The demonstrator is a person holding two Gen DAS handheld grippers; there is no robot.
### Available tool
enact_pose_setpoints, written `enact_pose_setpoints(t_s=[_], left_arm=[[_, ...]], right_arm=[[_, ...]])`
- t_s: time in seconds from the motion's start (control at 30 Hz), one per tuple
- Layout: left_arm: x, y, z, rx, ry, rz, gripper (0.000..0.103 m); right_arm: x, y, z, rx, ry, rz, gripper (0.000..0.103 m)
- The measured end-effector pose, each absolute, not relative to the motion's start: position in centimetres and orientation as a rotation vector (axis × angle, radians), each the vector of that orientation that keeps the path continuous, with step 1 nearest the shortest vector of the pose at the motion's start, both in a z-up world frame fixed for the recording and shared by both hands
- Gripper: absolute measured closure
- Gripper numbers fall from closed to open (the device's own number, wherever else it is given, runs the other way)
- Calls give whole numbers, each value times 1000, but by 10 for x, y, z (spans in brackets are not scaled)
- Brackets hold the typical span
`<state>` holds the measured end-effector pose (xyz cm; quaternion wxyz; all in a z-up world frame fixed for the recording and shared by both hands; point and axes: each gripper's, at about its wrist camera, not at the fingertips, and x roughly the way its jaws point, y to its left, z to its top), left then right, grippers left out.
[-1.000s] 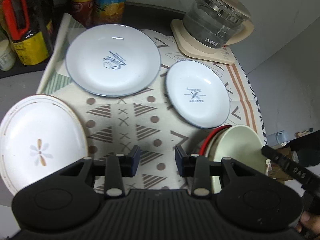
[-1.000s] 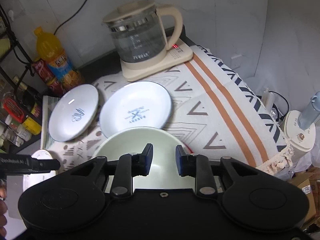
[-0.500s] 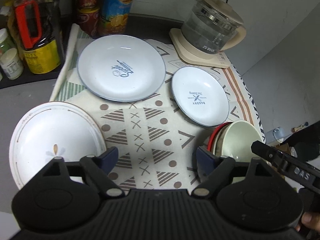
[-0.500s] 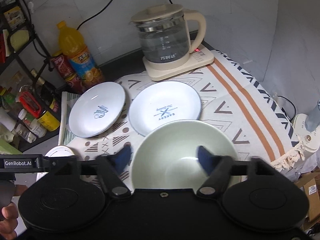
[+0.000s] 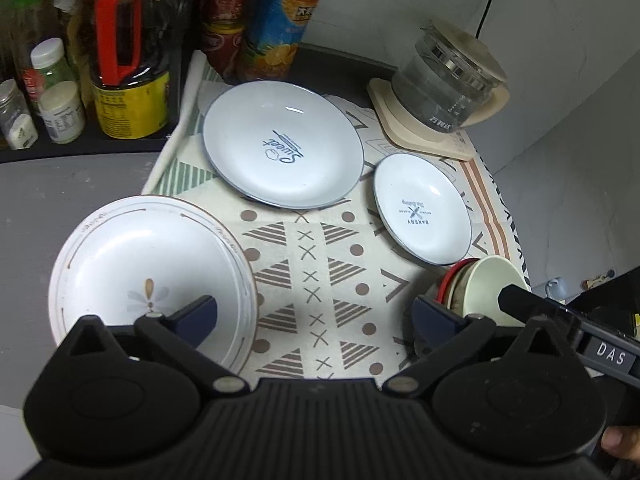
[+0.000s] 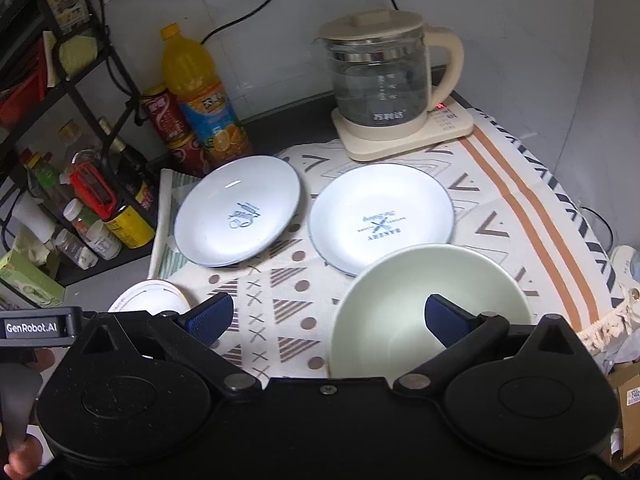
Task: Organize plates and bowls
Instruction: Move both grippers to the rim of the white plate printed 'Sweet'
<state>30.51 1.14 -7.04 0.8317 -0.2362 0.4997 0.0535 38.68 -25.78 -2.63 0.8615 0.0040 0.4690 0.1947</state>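
Left wrist view: your left gripper [image 5: 314,316] hangs spread wide, its jaws just opened, nothing between them, over a patterned cloth [image 5: 308,280]. Flower plate [image 5: 148,276] overhangs the cloth's left edge; Sweet plate [image 5: 280,144] and Bakery plate [image 5: 420,208] lie behind — open cloth between. Your right gripper [image 6: 326,314], likewise just released, hovers by the green bowl [image 6: 400,292], stacked near the right edge.

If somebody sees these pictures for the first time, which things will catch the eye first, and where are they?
Two pale blue plates lie side by side on the patterned cloth: the Sweet plate to the left and the Bakery plate to the right. Behind them a glass kettle stands on its cream base. Nearest the camera, a pale green bowl sits below the right gripper, whose jaws have just opened wide and hold nothing.
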Motion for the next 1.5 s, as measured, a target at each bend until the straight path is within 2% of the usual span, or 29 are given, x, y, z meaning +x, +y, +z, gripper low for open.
enact_pose_setpoints(t_s=[0.5, 1.0, 1.5], left_arm=[[298, 20, -73, -547, 1034, 213, 0], [303, 16, -79, -651, 1019, 457, 0], [327, -8, -82, -694, 985, 642, 0]], right_arm=[[405, -232, -23, -43, 994, 546, 0], [446, -194, -33, -225, 1015, 841, 0], [499, -198, -36, -269, 999, 986, 0]])
